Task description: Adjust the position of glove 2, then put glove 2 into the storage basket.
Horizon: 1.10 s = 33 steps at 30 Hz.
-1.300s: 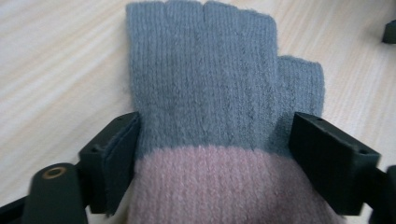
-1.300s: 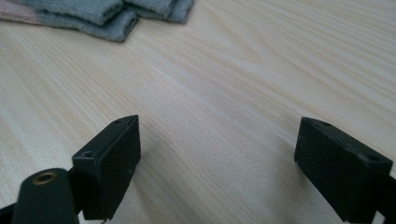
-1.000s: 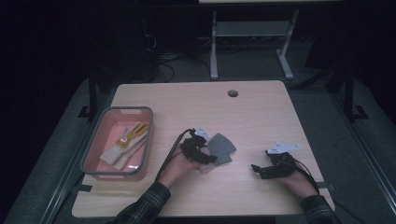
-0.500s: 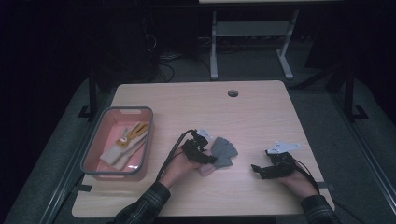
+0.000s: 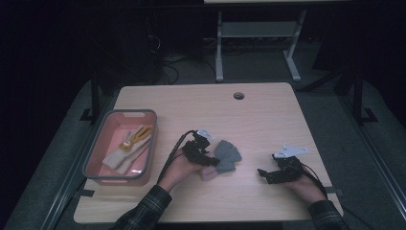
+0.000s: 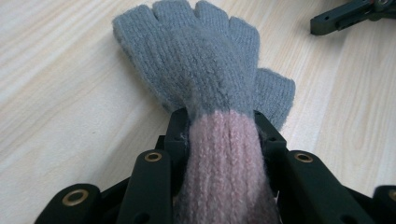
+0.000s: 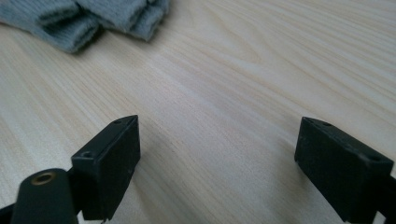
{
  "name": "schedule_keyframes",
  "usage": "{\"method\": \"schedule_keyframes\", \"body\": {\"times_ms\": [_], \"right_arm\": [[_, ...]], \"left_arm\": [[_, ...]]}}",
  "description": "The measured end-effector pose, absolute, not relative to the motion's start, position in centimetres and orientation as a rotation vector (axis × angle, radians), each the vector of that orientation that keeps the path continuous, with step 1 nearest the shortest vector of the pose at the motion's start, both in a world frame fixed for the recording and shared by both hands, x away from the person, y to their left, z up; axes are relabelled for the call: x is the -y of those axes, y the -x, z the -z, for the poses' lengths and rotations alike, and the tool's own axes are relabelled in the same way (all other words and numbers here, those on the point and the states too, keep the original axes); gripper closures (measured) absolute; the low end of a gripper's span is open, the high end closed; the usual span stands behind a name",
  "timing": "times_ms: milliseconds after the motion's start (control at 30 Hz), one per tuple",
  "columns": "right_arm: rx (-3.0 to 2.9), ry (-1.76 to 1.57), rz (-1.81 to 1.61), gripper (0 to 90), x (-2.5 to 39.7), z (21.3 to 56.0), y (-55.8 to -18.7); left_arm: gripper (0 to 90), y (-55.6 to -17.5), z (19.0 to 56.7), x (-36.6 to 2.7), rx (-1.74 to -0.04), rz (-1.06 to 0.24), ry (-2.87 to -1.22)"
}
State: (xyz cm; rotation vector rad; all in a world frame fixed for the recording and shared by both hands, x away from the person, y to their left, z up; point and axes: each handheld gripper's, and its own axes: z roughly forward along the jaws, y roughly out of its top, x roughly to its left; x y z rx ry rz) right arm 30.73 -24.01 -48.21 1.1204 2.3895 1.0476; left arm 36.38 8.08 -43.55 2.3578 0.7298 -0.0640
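While the pink bin (image 5: 94, 158) holds pale gloves (image 5: 125, 149), left tongs (image 6: 223, 126) clamp the grey glove (image 6: 201, 60); right tongs (image 7: 217, 158) gape empty.

The left gripper (image 5: 207, 154) has been drawn slightly toward the person and to the left over the past second, its jaws clamped on the pink cuff of the grey glove (image 5: 227, 153). The glove has been dragged along with it and turned a little on the table (image 5: 268, 115).
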Motion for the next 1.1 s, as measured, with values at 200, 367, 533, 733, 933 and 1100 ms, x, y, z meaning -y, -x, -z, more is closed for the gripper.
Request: {"method": "schedule_keyframes", "body": {"times_ms": [200,367,533,733,933,1100], "right_arm": [[-2.39,-1.119,-1.048,14.0,24.0,48.2,-30.7],[-2.39,-1.118,-1.048,14.0,24.0,48.2,-30.7],[-2.391,-1.118,-1.048,14.0,24.0,48.2,-30.7],[-2.389,-1.119,-1.052,14.1,24.0,48.2,-30.8],[-2.389,-1.122,-1.052,14.0,24.0,48.2,-30.8],[-2.389,-1.123,-1.052,14.1,24.0,48.2,-30.8]], "left_arm": [[65.4,-36.3,42.6,-8.7,-0.734,0.055,-2.334],[65.5,-36.4,41.6,-9.5,-0.75,0.041,-2.317],[65.5,-36.5,40.0,-11.1,-0.784,0.022,-2.291],[65.5,-36.7,38.7,-12.9,-0.824,-0.001,-2.248],[65.6,-36.8,37.0,-15.6,-0.863,-0.045,-2.191],[65.5,-36.8,35.9,-18.0,-0.9,-0.085,-2.154]]}}
